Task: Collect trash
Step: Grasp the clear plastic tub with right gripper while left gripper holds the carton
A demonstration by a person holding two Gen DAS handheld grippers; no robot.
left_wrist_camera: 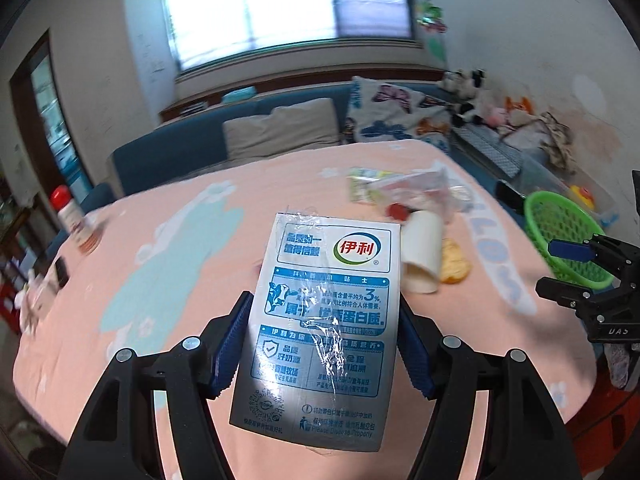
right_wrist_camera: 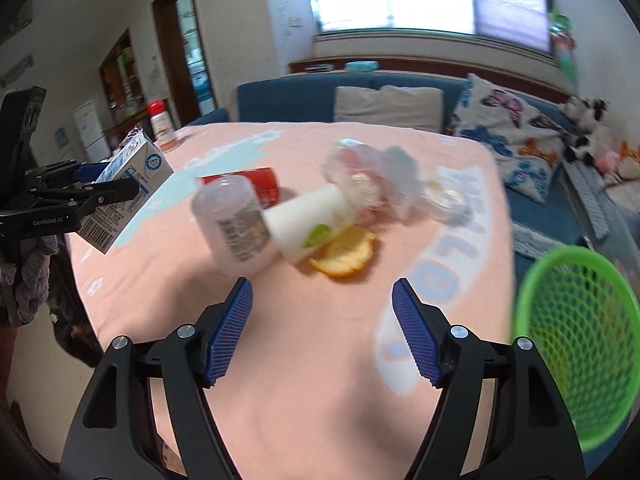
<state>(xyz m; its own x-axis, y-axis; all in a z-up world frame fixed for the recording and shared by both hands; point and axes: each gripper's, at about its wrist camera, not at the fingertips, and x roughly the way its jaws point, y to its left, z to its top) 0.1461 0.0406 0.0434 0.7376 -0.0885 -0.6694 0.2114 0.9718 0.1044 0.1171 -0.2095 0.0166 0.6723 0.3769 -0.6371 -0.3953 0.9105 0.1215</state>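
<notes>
Left tool (left_wrist_camera: pixel 324 344) is clamped on a milk carton (left_wrist_camera: pixel 324 332): both blue pads press its side walls and the carton is lifted clear of the surface (left_wrist_camera: pixel 168 264), printed panel up, with a strip of clear film (left_wrist_camera: pixel 320 312) stuck across it. In the right wrist view the same carton (right_wrist_camera: pixel 132 188) shows at the left edge, tilted, barcode side down, held in the left tool (right_wrist_camera: pixel 86 188).

Right tool (right_wrist_camera: pixel 322 332) is released: jaws stand apart with nothing between them, only pink cloth below. It shows at the right edge of the left wrist view too (left_wrist_camera: pixel 576 276), near the basket.

Trash still on the surface, grouped near the middle:
- clear plastic jar (right_wrist_camera: pixel 232 228) on its side, label showing
- white bottle (right_wrist_camera: pixel 312 224) on its side, touching the jar, lying over a yellow-orange peel (right_wrist_camera: pixel 346 254)
- red can (right_wrist_camera: pixel 256 186) behind the jar
- crumpled clear wrapper pile (right_wrist_camera: pixel 372 184) behind the bottle, small clear lid (right_wrist_camera: pixel 444 198) just beside it

Green mesh basket (right_wrist_camera: pixel 580 352) sits at the right edge of the surface, just beside the right tool. Contents can't be made out, too blurred.

Red-capped bottle (right_wrist_camera: pixel 160 124) stands upright at the far left corner, well apart from the pile.
</notes>
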